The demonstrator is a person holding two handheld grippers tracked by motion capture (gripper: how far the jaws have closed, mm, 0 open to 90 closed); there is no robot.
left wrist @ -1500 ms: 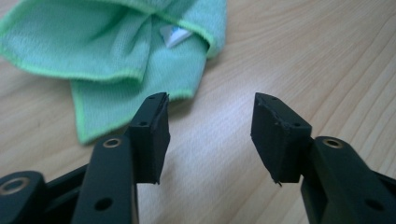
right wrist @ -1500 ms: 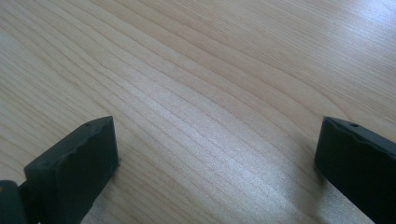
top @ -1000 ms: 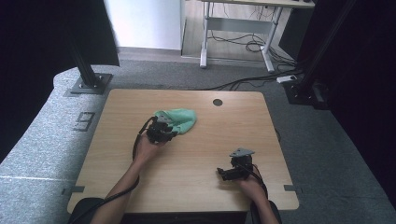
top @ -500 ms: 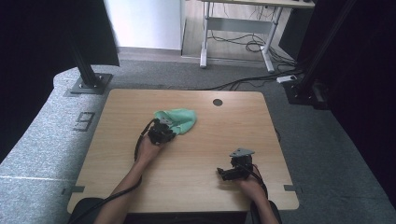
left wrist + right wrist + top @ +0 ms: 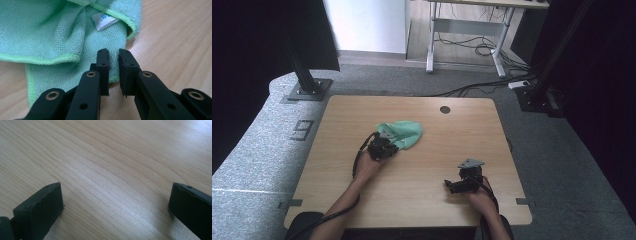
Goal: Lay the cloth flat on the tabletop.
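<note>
A green microfibre cloth lies crumpled on the wooden table, left of its middle. In the left gripper view the cloth shows a white label and a lime hem. My left gripper sits at the cloth's near edge. Its jaws have just been closing. A narrow gap is left at the left gripper, over the cloth's near corner, and the pads do not visibly press on it. My right gripper rests near the table's front right, and in its own view the right gripper stands wide open over bare wood.
A round cable hole sits near the table's far edge. Grey carpet surrounds the table, with black stand feet at the far left and far right. A desk frame and cables lie beyond.
The left hand and gripper have shifted only slightly at the cloth's edge. The right hand has kept still.
</note>
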